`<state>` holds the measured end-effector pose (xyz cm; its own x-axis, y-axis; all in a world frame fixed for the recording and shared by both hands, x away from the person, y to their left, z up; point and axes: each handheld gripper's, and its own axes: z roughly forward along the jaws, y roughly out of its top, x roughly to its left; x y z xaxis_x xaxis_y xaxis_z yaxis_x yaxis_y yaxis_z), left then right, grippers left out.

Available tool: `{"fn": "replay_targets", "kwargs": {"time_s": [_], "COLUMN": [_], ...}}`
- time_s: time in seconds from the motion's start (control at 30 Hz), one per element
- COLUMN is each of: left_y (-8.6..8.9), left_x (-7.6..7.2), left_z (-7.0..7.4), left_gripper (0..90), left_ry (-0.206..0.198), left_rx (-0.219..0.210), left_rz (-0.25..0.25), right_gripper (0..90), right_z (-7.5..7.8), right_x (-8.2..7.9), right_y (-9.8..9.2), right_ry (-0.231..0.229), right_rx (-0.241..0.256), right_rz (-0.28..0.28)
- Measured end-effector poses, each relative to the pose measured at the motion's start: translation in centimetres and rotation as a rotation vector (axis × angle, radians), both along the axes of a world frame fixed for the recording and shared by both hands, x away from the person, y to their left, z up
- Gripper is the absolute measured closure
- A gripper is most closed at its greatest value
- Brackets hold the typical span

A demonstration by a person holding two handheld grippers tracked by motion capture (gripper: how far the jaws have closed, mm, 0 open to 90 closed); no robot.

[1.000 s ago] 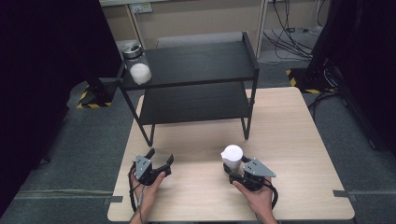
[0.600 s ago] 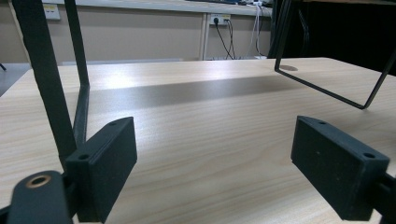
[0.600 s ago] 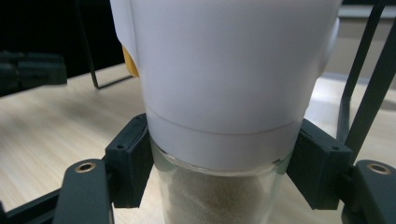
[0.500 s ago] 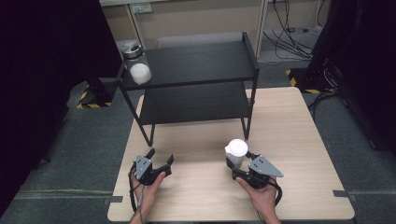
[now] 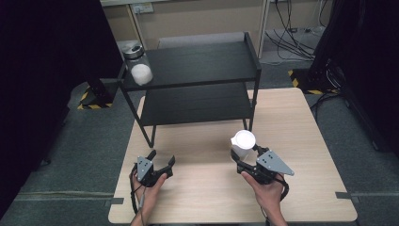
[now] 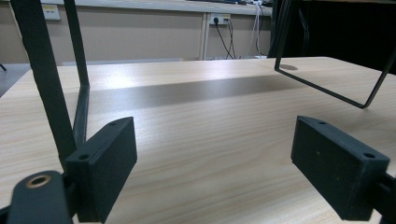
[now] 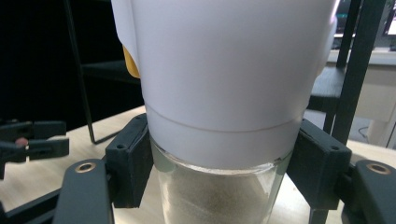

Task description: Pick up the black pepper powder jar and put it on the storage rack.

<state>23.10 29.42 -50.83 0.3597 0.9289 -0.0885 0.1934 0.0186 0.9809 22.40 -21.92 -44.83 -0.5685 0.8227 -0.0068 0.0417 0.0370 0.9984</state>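
The right gripper [image 5: 243,158] clamps a white-lidded jar [image 5: 243,143] near the table's [image 5: 301,122] front edge; the left gripper [image 5: 161,162] rests with its jaws apart, holding nothing.

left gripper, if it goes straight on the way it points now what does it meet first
Probably nothing soon: the left gripper has open jaws over bare table. Straight ahead runs between the rack's legs, under its shelf; depth is unclear.
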Motion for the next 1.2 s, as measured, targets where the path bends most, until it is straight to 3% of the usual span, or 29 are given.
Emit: {"fn": "replay_targets", "kwargs": {"time_s": [0.7,1.2], "left_y": [0.0,-0.1], "left_x": [0.0,0.1], "left_z": [0.0,0.1], "left_gripper": [13.9,13.8], "left_ry": [0.002,0.005], "left_rx": [0.002,0.004], "left_rz": [0.001,0.001], "right_gripper": [30.8,30.8], "right_z": [2.6,5.6], "right_x": [0.7,1.5], "right_y": [0.8,1.3], "right_ry": [-0.07,-0.12], "right_rx": [0.043,0.04], "right_rz": [-0.016,-0.02]}}
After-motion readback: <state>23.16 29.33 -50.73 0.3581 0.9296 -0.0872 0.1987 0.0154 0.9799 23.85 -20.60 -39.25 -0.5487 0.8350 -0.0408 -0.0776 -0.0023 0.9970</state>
